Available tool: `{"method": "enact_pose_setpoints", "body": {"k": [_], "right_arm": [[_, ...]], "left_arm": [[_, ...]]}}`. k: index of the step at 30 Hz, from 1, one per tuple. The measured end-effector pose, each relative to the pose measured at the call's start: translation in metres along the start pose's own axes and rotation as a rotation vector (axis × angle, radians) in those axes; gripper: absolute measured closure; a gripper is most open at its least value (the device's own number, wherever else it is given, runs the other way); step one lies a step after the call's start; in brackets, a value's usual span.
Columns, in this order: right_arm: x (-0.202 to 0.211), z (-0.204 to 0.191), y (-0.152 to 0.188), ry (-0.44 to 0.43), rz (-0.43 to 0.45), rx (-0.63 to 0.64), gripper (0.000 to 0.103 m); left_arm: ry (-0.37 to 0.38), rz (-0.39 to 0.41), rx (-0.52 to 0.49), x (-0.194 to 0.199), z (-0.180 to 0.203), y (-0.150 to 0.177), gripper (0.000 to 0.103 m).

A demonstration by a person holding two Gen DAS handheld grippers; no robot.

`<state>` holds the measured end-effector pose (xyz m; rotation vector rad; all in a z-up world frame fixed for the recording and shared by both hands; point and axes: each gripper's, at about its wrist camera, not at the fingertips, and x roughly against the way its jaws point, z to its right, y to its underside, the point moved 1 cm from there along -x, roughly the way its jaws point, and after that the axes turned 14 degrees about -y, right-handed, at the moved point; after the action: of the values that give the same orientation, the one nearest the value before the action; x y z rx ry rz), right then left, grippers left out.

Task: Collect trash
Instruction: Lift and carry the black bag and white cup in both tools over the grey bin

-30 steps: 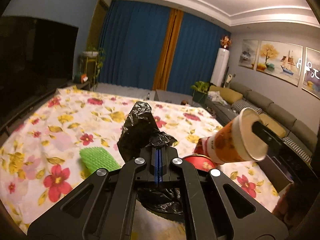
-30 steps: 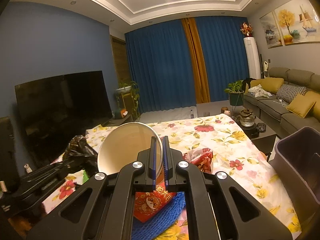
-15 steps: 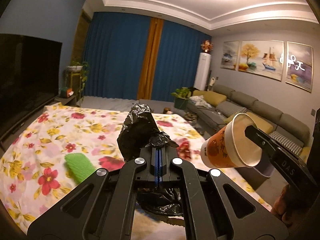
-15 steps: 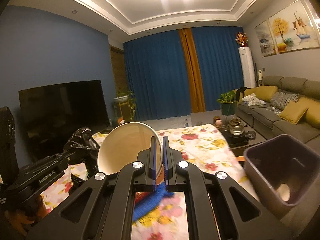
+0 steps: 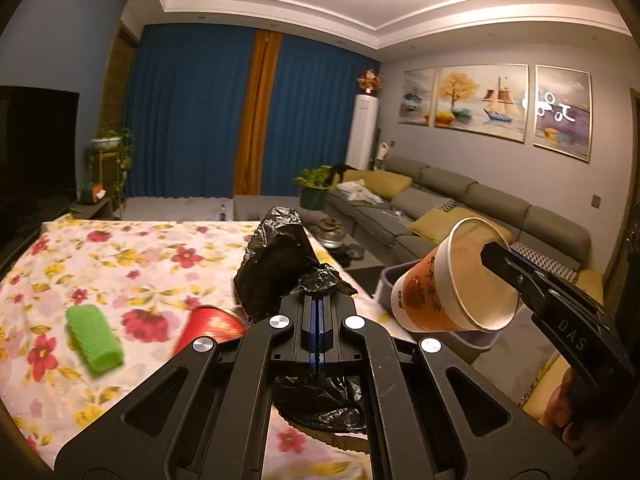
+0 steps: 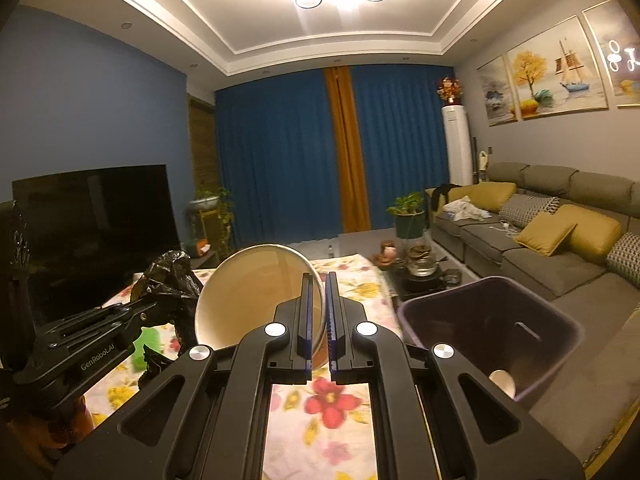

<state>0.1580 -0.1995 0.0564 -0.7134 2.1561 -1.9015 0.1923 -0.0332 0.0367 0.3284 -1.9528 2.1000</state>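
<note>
The right claw (image 6: 318,316) pinches the rim of an orange-printed paper cup (image 6: 256,300); the left claw (image 5: 317,312) is pressed together on a crumpled black plastic bag (image 5: 276,268). The dark purple plastic bin (image 6: 492,320) stands off the flowered worktop's (image 5: 132,256) right edge, nearer the right claw.

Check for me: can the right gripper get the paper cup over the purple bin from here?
Probably yes. The right gripper holds the paper cup by its rim, and the purple bin stands open just to its right, nothing between them.
</note>
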Motion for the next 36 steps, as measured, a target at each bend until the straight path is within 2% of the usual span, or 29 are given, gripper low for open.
{"method": "enact_pose_setpoints", "body": {"k": [13, 25, 36], "right_arm": [[0.023, 0.049, -0.001, 0.117, 0.033, -0.009, 0.096], [0.041, 0.101, -0.006, 0.259, 0.069, -0.017, 0.096], [0.037, 0.138, -0.001, 0.323, 0.067, -0.038, 0.096]], "left_arm": [[0.094, 0.005, -0.049, -0.017, 0.071, -0.007, 0.103], [0.184, 0.015, -0.088, -0.045, 0.142, -0.016, 0.103], [0.229, 0.008, -0.11, -0.077, 0.18, -0.014, 0.103]]}}
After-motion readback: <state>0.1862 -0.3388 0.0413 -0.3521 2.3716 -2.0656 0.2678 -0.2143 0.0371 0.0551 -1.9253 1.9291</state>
